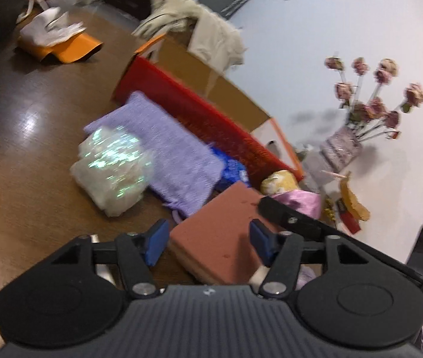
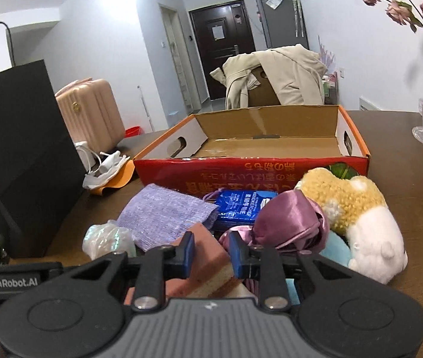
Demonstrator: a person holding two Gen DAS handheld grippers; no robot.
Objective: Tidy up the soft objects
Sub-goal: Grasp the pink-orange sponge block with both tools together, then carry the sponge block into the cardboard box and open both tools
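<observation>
Your left claw and right claw both hang apart over the sponge. Closing together risks a tug-of-war. At 12 o'clock, the empty box waits on the tabletop.

Left wrist view is pretty smeared: the red box and purple cloth are just blur. The blue pack mostly hides behind the cloth, and its print's too small to read. The flowers get chopped by the right view's edge.
</observation>
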